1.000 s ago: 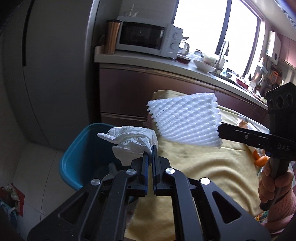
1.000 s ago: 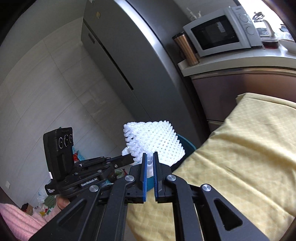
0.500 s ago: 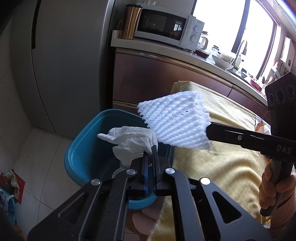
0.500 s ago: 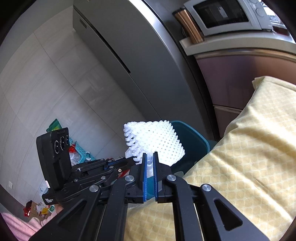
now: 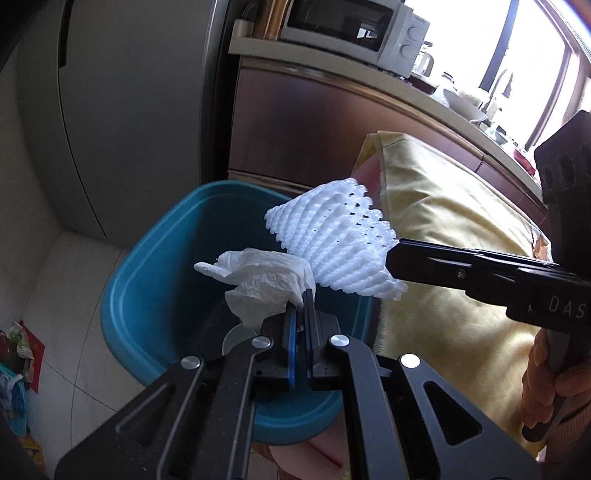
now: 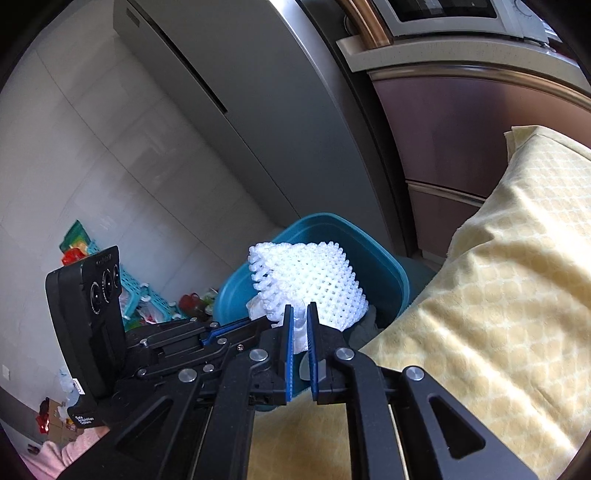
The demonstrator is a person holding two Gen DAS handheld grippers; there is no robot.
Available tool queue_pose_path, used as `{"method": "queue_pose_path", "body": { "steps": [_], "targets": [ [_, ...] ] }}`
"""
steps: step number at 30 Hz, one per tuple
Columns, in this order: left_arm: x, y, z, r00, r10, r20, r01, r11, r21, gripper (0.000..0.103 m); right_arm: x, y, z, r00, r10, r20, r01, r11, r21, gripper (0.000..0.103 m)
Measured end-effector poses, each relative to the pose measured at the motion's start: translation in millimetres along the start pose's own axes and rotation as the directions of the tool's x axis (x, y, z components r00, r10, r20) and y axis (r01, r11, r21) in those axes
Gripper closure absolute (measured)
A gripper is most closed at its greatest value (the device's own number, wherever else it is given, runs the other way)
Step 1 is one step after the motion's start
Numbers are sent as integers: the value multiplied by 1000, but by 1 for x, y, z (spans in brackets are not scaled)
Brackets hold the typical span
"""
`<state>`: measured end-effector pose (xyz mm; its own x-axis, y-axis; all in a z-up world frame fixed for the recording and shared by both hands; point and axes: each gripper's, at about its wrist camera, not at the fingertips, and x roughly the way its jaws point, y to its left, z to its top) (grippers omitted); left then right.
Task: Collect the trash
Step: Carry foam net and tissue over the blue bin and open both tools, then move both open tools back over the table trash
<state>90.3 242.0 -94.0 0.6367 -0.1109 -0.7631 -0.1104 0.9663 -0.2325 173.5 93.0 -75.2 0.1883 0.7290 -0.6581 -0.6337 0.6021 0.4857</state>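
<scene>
The left gripper (image 5: 300, 299) has its two blue-lined fingers pressed together on one crumpled white paper tissue (image 5: 264, 275), which sticks up and to the left from the fingertips. The right gripper (image 6: 300, 312) is likewise clamped, its two fingers pinching the lower edge of one white foam fruit net (image 6: 310, 286), a soft mesh sleeve with a bumpy woven texture. In the left wrist view, the right gripper (image 5: 397, 260) reaches in from the right side, and the foam net (image 5: 332, 247) it holds sits just beside the tissue, overlapping it slightly; whether the two touch cannot be told. Both pieces of trash hang in the air above the open mouth of one teal plastic bin (image 5: 122, 295), a rounded-corner tub standing on a pale tiled floor (image 5: 62, 291). In the right wrist view, the left gripper (image 6: 266, 323) comes in from the lower left, its tip hidden behind the net, with the same bin (image 6: 388, 266) behind. To the right of the bin lies one yellow patterned cloth (image 5: 443, 229) draped over a raised surface. Behind the bin stand a grey refrigerator (image 5: 140, 110) and a brown cabinet (image 5: 314, 122), whose counter carries one white microwave (image 5: 351, 22). Colourful clutter (image 6: 110, 277) lies on the floor at the far left.
</scene>
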Motion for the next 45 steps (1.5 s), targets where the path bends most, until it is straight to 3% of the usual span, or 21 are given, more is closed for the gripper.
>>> {"method": "queue_pose_path", "body": {
  "steps": [7,12,16,22,27,31,36,39,41,45],
  "targets": [
    [22,7,1,999,-1,-44,-1,999,-51,97,13,-5,1,1000,-22,-16,23,1000,16,93],
    [33,10,-1,998,3,-55,-7,998,-63,87,7,-10,-4,1000,-17,-1,17,999,27,90],
    [35,7,-2,999,11,-52,-14,998,-57,85,-4,-11,-8,1000,-12,20,12,999,30,85],
    [-1,-15,-2,999,-30,43,31,999,-13,72,-43,-9,-21,995,-21,97,21,1000,0,67],
    [-37,-65,-4,985,-125,120,112,988,108,61,-101,-10,-43,981,-50,189,56,998,-27,59],
    [-53,-111,-11,964,-237,121,209,956,207,59,-152,-21,-66,958,-100,268,106,994,-10,57],
    [-52,-171,-28,932,-359,45,329,892,311,58,-209,-48,-106,920,-209,332,200,978,63,56],
    [-47,-209,-42,901,-432,-27,412,836,362,58,-242,-67,-133,888,-296,353,264,955,136,56],
    [-42,-233,-52,872,-482,-89,477,792,382,58,-263,-80,-149,863,-353,361,300,934,195,56],
    [-39,-277,-83,830,-529,-176,549,721,423,50,-295,-106,-180,815,-455,358,362,883,299,56]
  ]
}}
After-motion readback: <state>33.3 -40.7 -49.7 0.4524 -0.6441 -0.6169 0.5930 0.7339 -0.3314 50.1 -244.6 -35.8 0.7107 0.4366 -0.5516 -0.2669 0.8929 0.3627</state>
